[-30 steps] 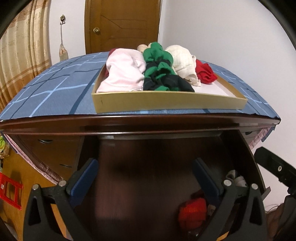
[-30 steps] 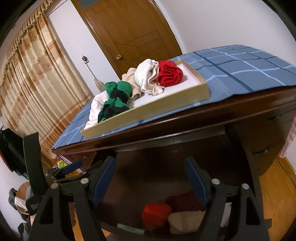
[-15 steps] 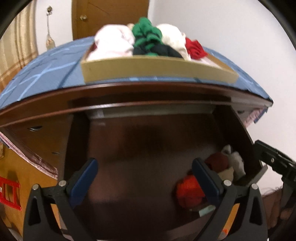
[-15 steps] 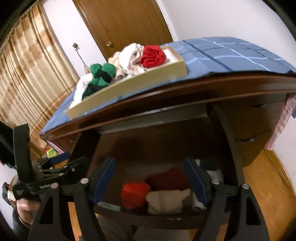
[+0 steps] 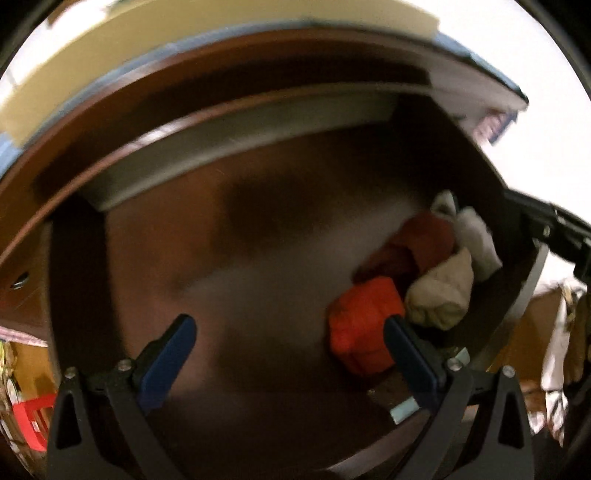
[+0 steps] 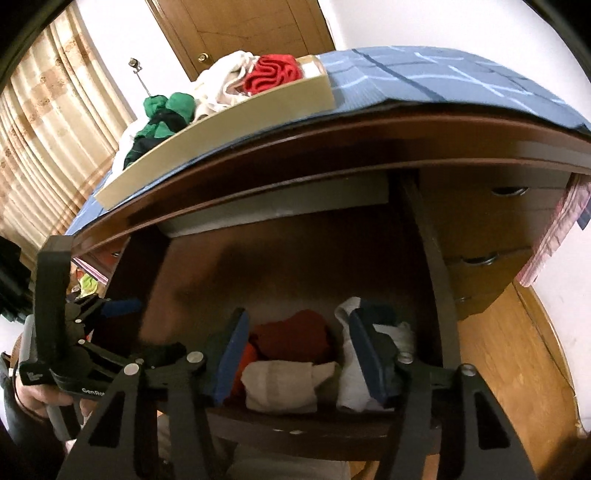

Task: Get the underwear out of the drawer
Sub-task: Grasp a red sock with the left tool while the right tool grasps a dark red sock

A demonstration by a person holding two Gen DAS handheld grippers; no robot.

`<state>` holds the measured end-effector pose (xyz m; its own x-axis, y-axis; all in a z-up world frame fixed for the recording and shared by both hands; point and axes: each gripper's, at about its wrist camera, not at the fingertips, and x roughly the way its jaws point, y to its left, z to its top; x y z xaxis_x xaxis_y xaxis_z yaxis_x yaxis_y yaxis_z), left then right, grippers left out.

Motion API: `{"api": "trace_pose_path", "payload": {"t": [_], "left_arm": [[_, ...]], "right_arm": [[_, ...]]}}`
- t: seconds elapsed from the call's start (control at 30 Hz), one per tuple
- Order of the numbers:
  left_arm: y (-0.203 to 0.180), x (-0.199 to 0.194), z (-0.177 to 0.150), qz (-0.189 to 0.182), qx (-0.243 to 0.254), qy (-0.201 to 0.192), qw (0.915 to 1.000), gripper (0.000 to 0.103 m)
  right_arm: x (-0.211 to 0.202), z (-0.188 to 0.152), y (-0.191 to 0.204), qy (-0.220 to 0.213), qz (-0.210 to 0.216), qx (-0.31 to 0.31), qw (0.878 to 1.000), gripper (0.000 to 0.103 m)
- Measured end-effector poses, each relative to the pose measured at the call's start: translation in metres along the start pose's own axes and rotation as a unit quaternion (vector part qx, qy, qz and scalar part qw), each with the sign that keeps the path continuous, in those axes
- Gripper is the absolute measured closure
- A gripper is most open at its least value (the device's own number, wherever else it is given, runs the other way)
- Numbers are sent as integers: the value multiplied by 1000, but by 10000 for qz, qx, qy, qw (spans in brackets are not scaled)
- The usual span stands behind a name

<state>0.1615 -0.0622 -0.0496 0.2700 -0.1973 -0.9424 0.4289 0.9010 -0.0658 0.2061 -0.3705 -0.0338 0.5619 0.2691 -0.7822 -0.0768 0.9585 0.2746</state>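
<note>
Worked in a room with a wooden door and a beige curtain far behind the drawer, pale walls all round. Saw a blue checked cloth over the dark desk top above the drawer, and on it a shallow cardboard tray holding a red garment, a cream garment and a green garment

Found the drawer pulled out, its dark bottom mostly bare. Found the underwear bunched in the drawer's near right corner: an orange roll, a dark red roll just behind it, a beige roll touching both, and a white piece against the drawer's right wall

Pointed the left gripper steeply down into the drawer, fingers spread wide over bare wood and gripping nothing; caught its right-hand finger overlapping the orange roll in the blurred left wrist view, contact impossible to judge. Spotted the same tool at the drawer's left side in the right wrist view, grasped by a hand

Held the right gripper over the drawer's front right corner, jaws just narrowed to roughly half width, with the dark red roll and the beige roll framed between the blue pads. Made out no pad pressing on cloth, so nothing gripped yet
</note>
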Motion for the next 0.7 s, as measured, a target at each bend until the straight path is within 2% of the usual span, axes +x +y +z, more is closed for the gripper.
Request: {"api": "trace_pose_path", "payload": {"t": [0.17, 0.37, 0.43, 0.47, 0.6, 0.7], "left_arm": [[-3, 17, 8, -420, 127, 484, 9979, 1], [-9, 41, 22, -1097, 80, 1129, 9875, 1], [-10, 48, 26, -1237, -20, 1365, 9829, 10], [-11, 53, 28, -1346, -63, 1487, 9797, 10], [-19, 66, 30, -1421, 16, 1900, 9714, 16], [-27, 70, 34, -1335, 220, 2059, 9692, 16]], "right_arm": [[4, 2, -12, 60, 101, 227, 9997, 44], [11, 3, -21, 179, 337, 452, 9982, 44], [12, 4, -24, 188, 347, 460, 9982, 44], [12, 5, -25, 177, 326, 460, 9983, 44], [10, 9, -30, 111, 288, 502, 9983, 44], [9, 12, -34, 68, 294, 567, 9979, 44]]}}
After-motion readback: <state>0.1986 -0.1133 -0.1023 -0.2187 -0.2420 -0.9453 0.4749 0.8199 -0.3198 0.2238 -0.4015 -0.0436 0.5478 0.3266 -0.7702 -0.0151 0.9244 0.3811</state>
